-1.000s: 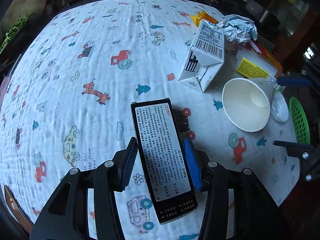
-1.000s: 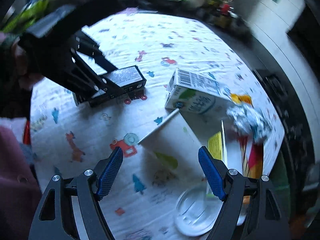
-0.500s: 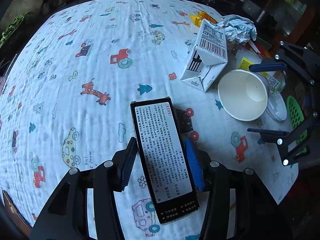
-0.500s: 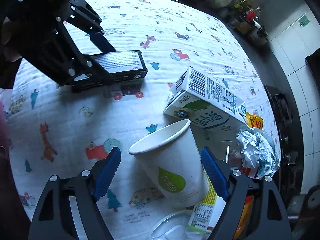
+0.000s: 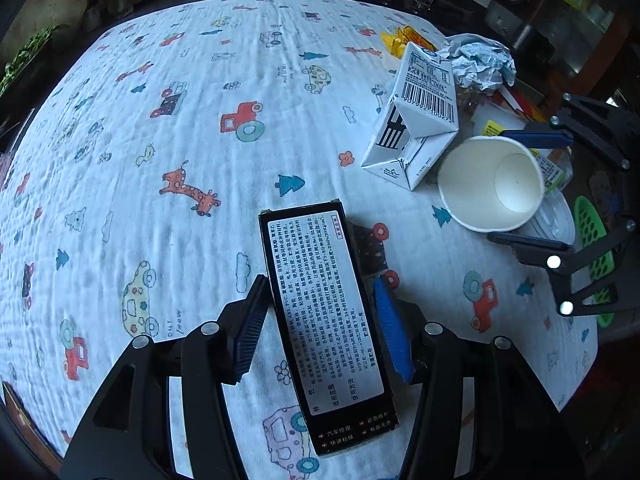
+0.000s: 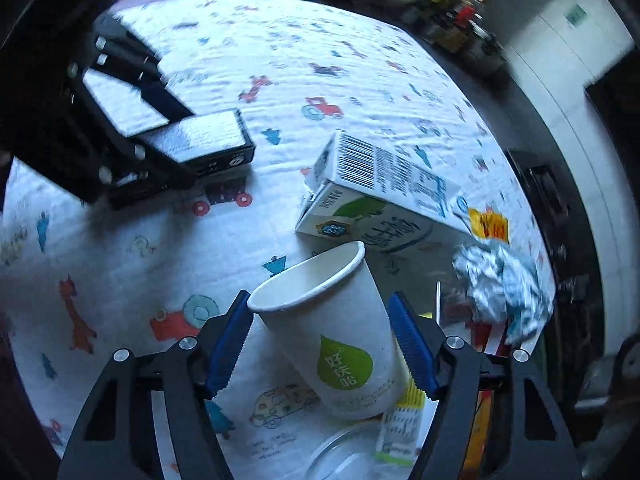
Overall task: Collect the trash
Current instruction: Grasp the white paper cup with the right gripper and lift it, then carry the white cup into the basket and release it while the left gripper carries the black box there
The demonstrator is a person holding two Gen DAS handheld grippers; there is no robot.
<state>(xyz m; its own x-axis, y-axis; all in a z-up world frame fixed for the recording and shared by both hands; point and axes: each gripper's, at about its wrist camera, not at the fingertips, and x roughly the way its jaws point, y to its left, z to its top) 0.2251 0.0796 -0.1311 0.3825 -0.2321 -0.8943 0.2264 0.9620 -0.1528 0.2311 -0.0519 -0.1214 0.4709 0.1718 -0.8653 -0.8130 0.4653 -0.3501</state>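
My left gripper [image 5: 320, 324] is shut on a long black box with a white label [image 5: 326, 320] and holds it above the patterned tablecloth. The box also shows in the right wrist view [image 6: 192, 140]. My right gripper [image 6: 320, 340] is open, its blue fingers on either side of a white paper cup [image 6: 332, 328] lying tilted on the cloth, not pressing it. The cup [image 5: 492, 184] and the right gripper [image 5: 528, 188] also show in the left wrist view. A white milk carton [image 5: 416, 120] lies beside the cup, with a crumpled foil ball [image 5: 478, 64] behind it.
A clear plastic lid [image 6: 344, 456], a yellow packet [image 6: 400, 416] and red wrappers [image 6: 484, 336] lie near the cup. A green basket [image 5: 592, 240] sits beyond the table's right edge. The cartoon tablecloth [image 5: 160, 140] covers the round table.
My right gripper has moved forward so its fingers now flank the paper cup. My left gripper has kept hold of the black box, almost still.
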